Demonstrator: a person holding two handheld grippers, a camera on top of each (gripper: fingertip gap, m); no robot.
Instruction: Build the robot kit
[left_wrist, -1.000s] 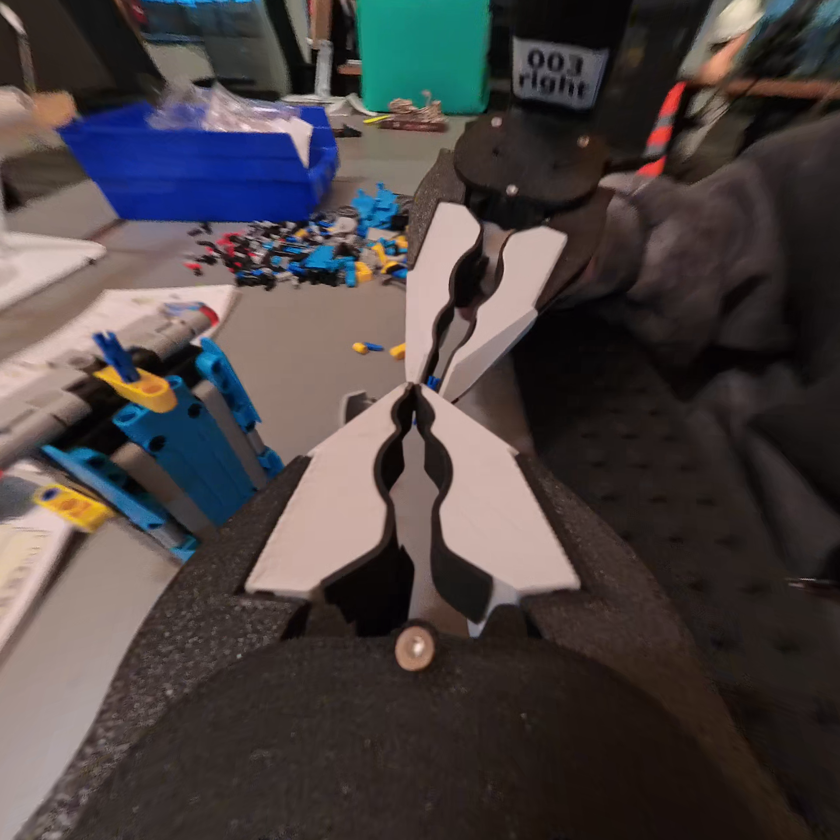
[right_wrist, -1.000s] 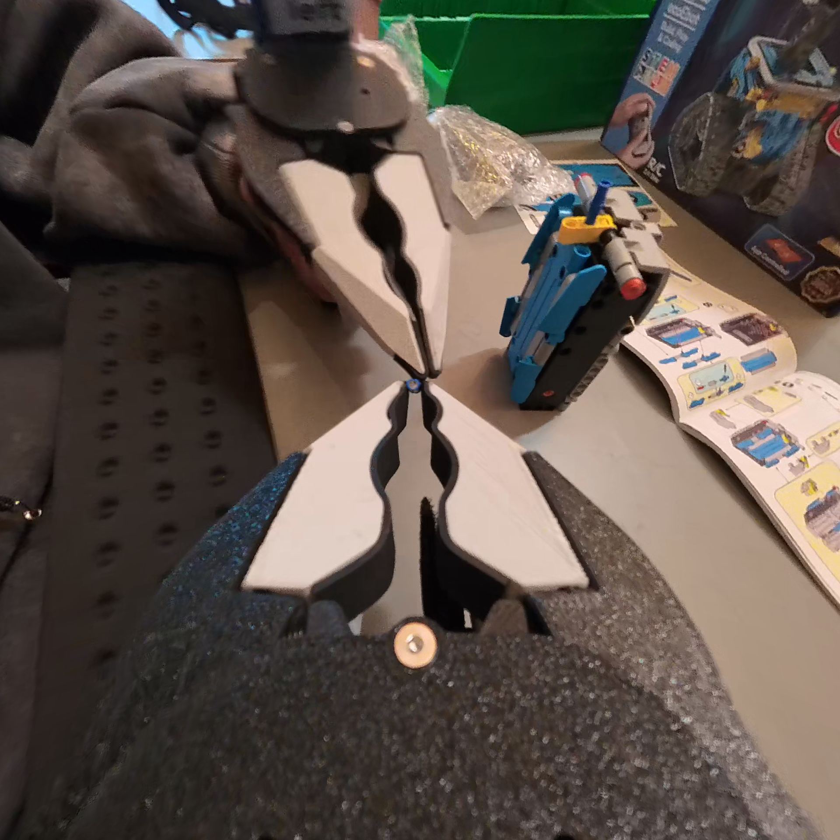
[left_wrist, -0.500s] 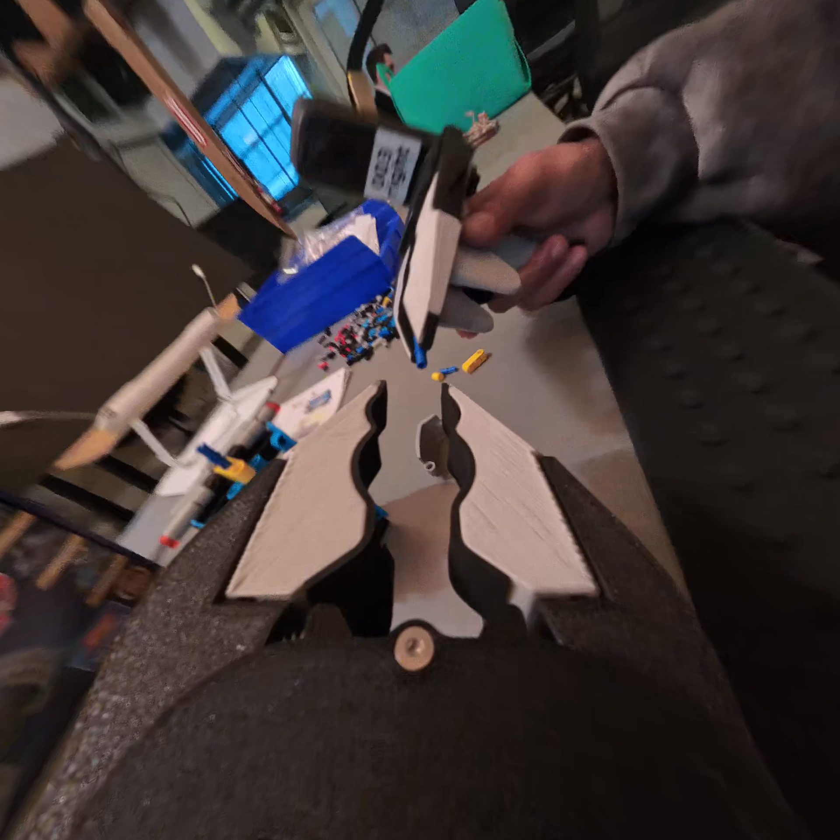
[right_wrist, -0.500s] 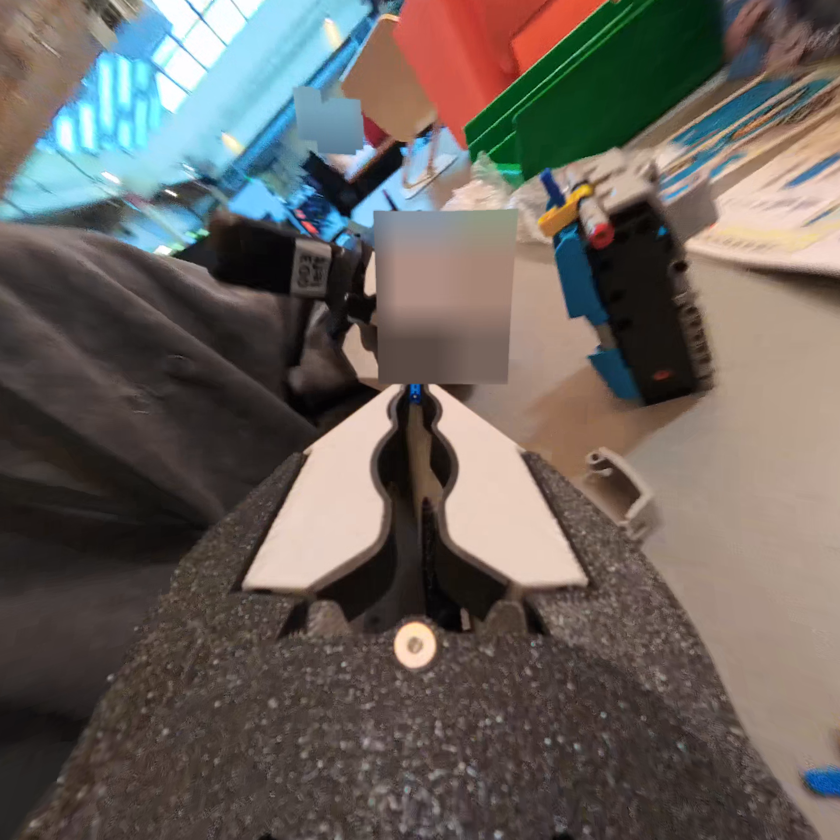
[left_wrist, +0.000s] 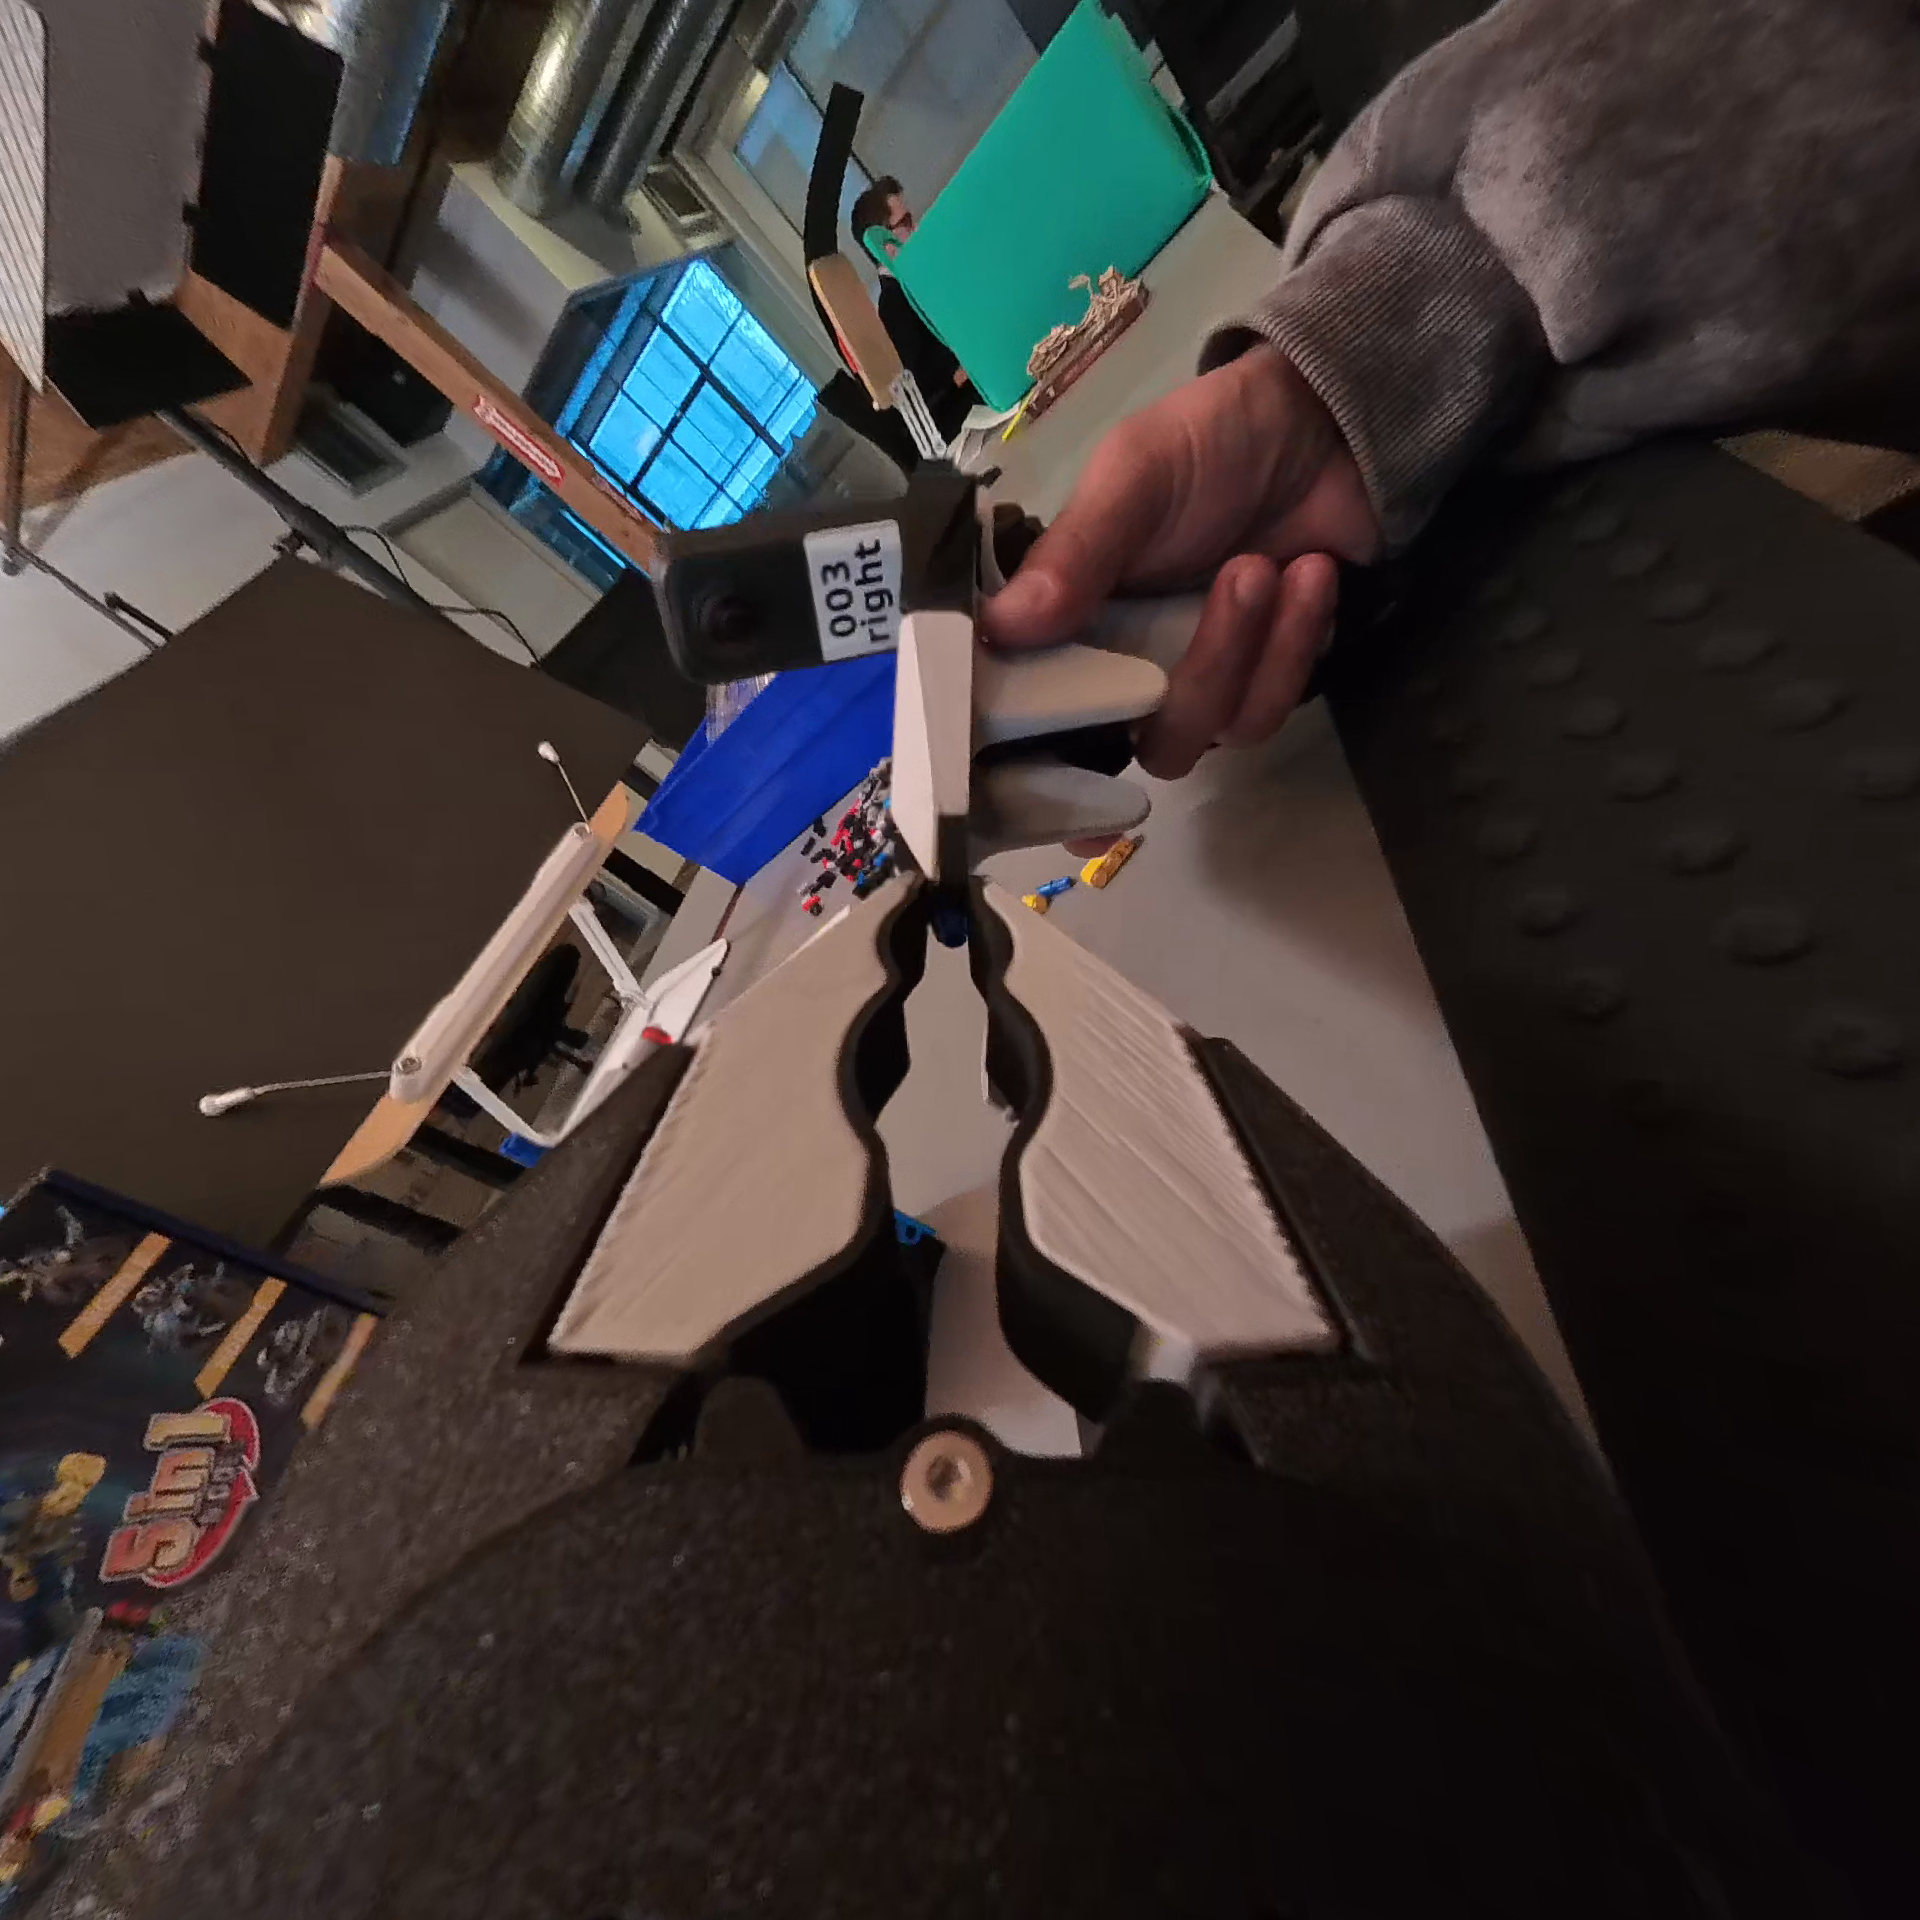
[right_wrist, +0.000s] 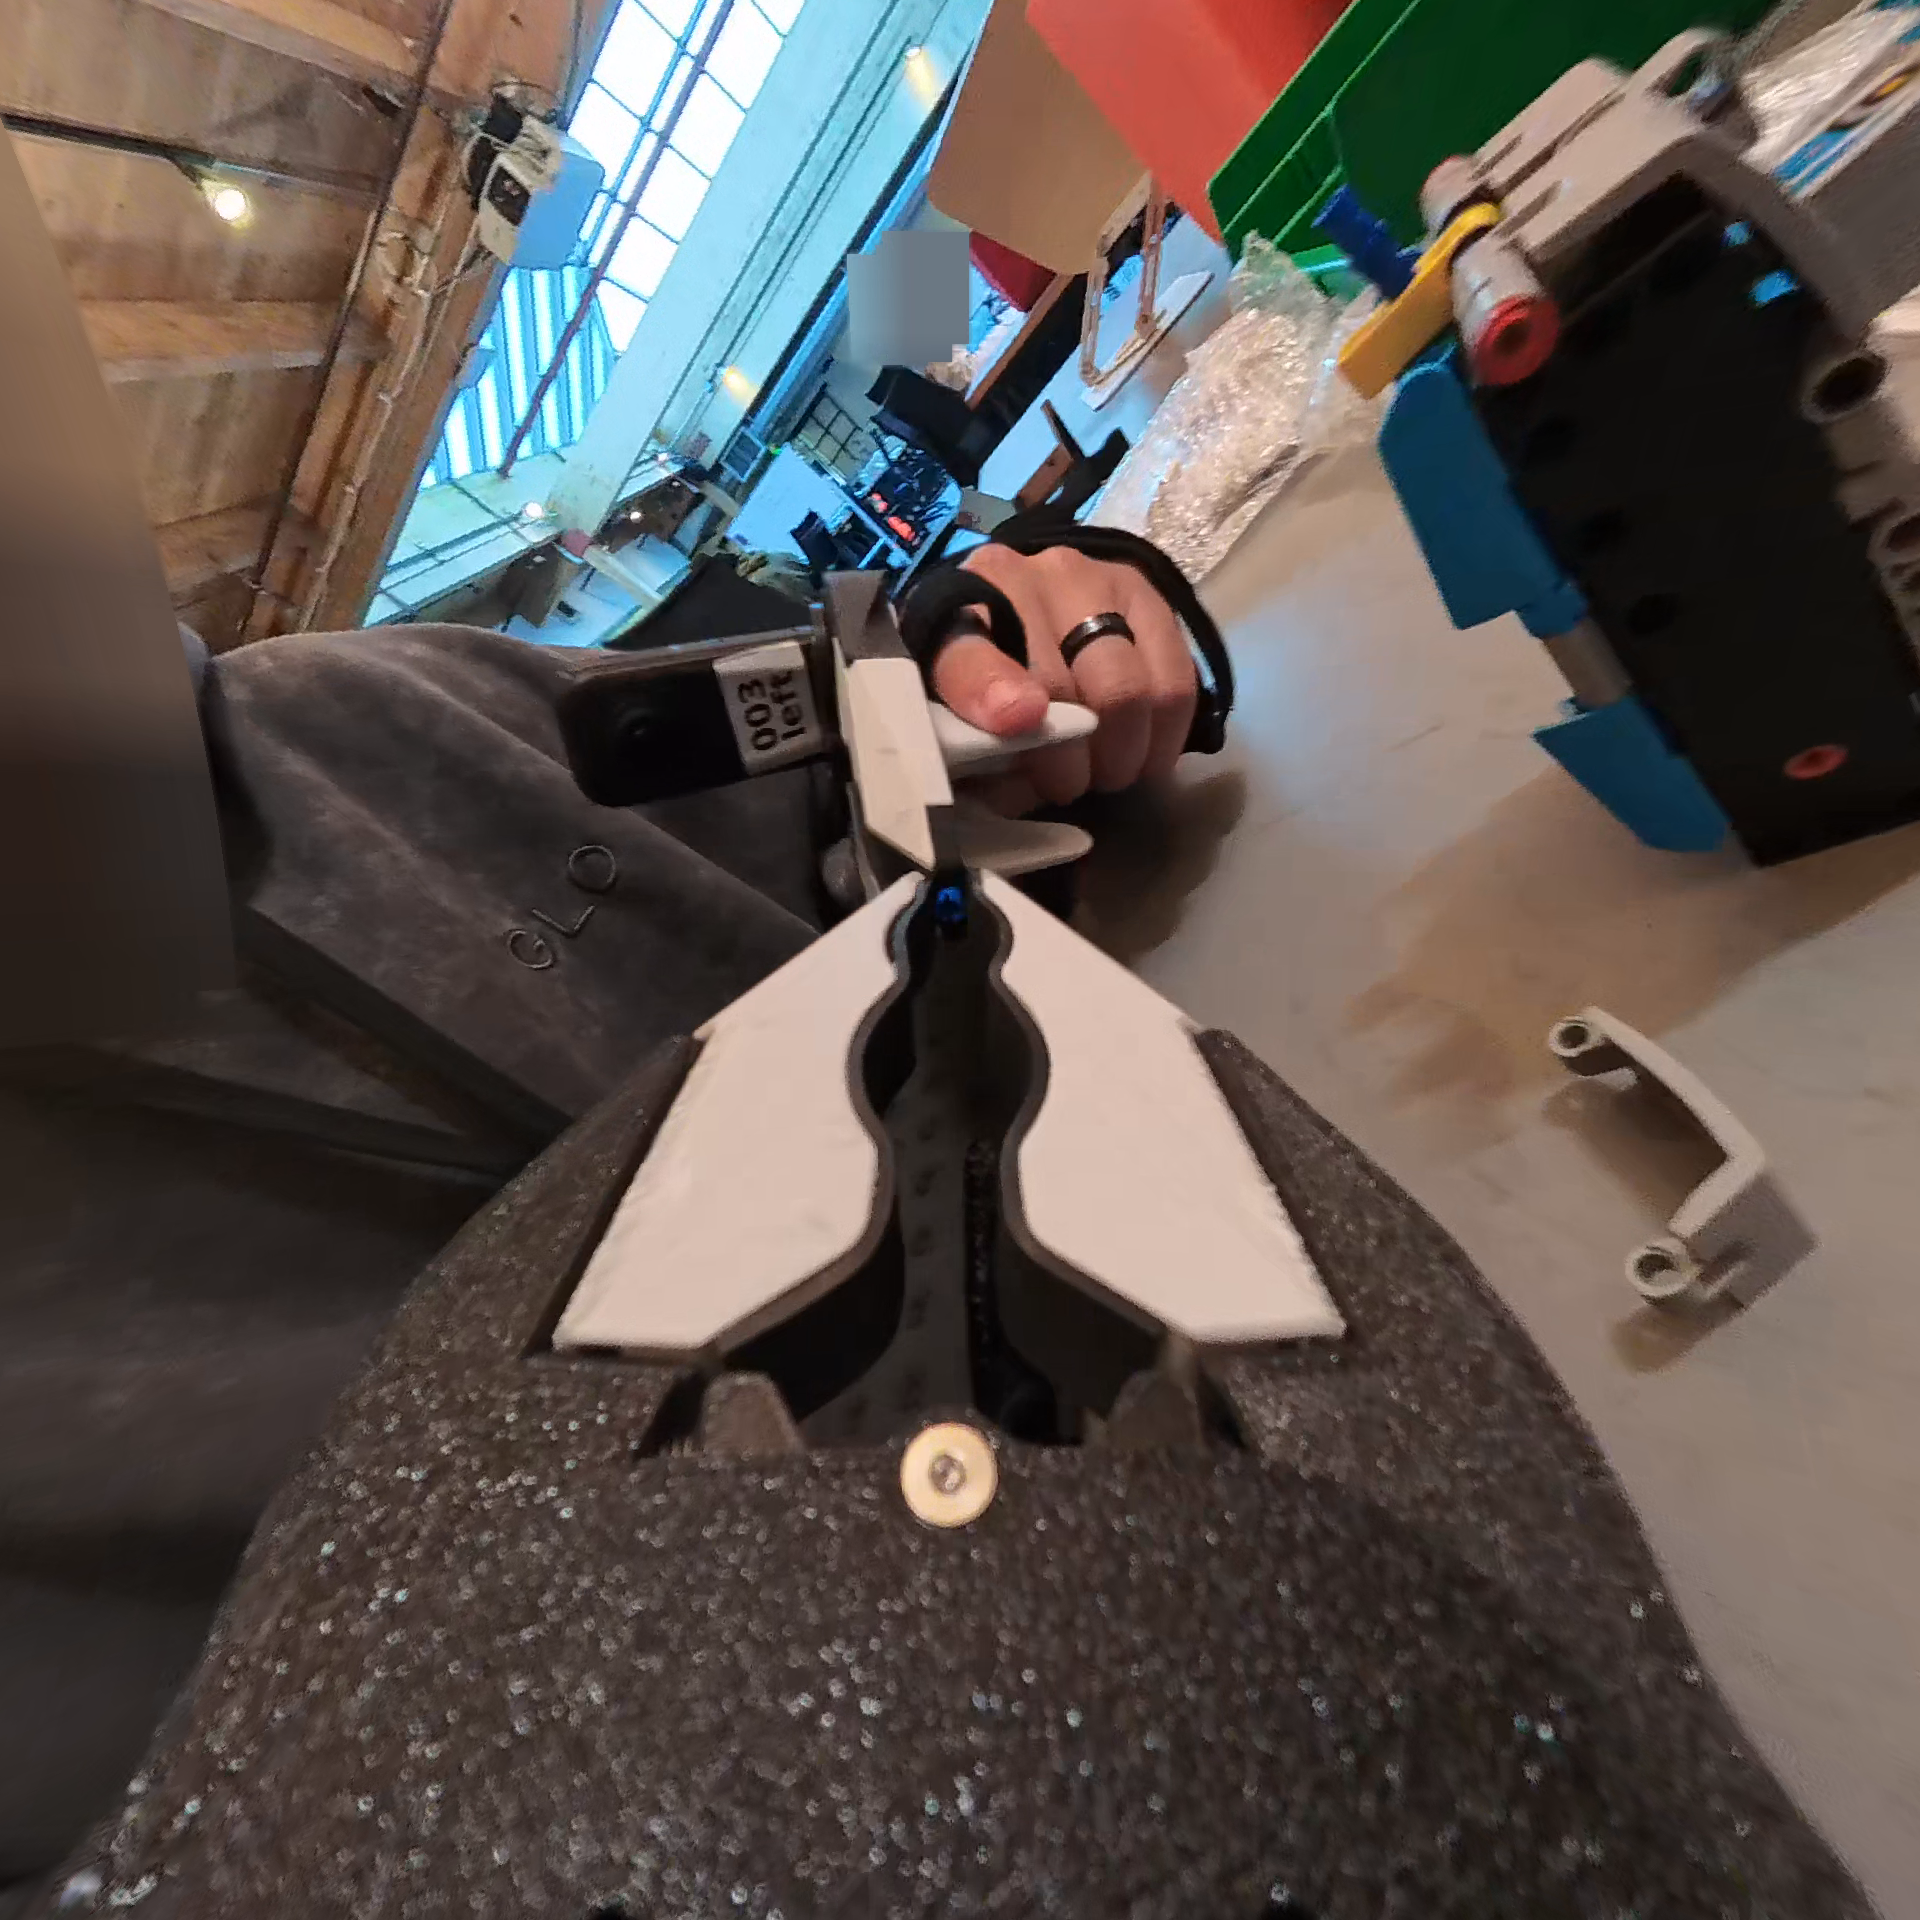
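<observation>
left tongs (left_wrist: 943, 920) slightly spread around blue peg (left_wrist: 945, 928) | right tongs (right_wrist: 951, 906) pinching same peg | tips meeting nose to nose above tabletop (right_wrist: 1455, 831) | peg axis unclear

left gripper (left_wrist: 945, 894) jaws narrowed around small blue pin (left_wrist: 945, 928), right gripper (left_wrist: 938, 862) back tip-to-tip

A workshop hall is showing here: timber beams (right_wrist: 260, 343) and tall windows (left_wrist: 686, 416) overhead; a work table (right_wrist: 1455, 935) is carrying parts bins (left_wrist: 769, 769) and scattered building-kit pieces (left_wrist: 852, 842).
</observation>
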